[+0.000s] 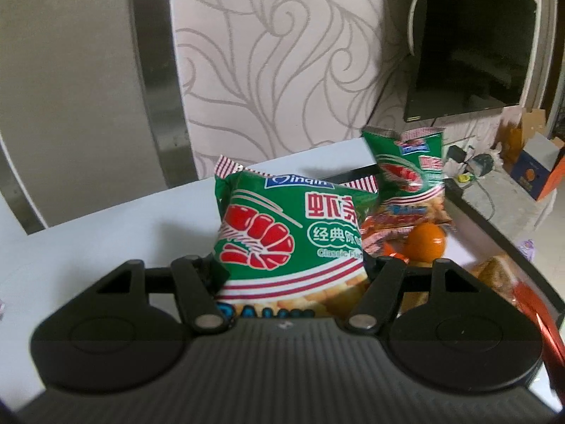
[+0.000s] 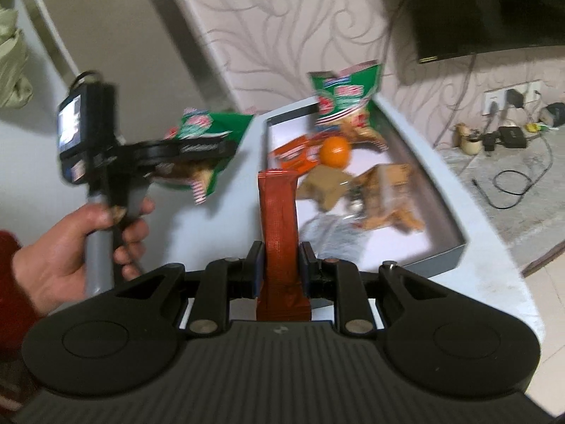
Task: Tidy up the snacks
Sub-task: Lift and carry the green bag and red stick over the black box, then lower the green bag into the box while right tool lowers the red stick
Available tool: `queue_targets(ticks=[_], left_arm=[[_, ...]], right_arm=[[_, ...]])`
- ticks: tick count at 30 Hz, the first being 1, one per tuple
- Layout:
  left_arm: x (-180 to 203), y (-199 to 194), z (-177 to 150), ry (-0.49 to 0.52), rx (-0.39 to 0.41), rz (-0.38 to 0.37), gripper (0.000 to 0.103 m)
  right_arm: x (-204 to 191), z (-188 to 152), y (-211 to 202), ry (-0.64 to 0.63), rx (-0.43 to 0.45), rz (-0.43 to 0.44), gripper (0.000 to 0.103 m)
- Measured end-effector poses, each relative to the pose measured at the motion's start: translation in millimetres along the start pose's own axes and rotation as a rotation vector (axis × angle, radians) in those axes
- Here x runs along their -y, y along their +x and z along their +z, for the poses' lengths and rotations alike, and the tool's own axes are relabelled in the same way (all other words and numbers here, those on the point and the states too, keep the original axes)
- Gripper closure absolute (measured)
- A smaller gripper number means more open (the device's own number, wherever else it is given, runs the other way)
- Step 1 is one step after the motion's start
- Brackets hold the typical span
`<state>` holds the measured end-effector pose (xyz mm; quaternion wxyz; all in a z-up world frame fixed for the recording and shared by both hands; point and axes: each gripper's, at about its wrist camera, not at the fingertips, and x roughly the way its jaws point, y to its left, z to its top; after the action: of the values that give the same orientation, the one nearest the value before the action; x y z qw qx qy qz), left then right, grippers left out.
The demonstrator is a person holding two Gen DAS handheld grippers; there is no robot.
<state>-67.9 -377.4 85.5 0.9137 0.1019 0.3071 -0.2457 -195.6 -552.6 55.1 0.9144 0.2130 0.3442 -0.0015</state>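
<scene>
Slippage is the risk: the left gripper [image 1: 289,275] pinches a puffy green shrimp-cracker bag [image 1: 282,233] and the right gripper [image 2: 279,270] clamps a slim red packet [image 2: 279,219], both short of the snack-filled grey tray [image 2: 448,247].

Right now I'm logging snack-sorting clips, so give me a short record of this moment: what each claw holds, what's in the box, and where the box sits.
left claw: shut on a green shrimp chip bag
right claw: shut on a red packet, standing upright
box: open, on the white table
in the box: another green bag, an orange, an orange-red pack, brown wrapped snacks
hand: grips the left claw's handle
</scene>
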Motion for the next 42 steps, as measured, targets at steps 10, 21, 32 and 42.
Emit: queue_targets(ticks=[10, 21, 32, 42], left_arm=[[16.1, -12.6, -1.4, 0.020, 0.010, -0.029, 0.033], [37.5, 1.2, -0.7, 0.043, -0.006, -0.047, 0.033], [75.7, 33.9, -1.2, 0.061, -0.022, -0.093, 0.033], [95.7, 53.7, 0.1, 0.063, -0.011, -0.117, 0.032]], right_arm=[[23.0, 18.3, 34.3, -0.127, 0.005, -0.167, 0.079], [33.5, 25.8, 72.3, -0.192, -0.031, -0.204, 0.076], [47.4, 26.4, 48.5, -0.205, -0.028, -0.179, 0.072], [55.7, 32.4, 33.3, -0.194, -0.020, -0.163, 0.072]])
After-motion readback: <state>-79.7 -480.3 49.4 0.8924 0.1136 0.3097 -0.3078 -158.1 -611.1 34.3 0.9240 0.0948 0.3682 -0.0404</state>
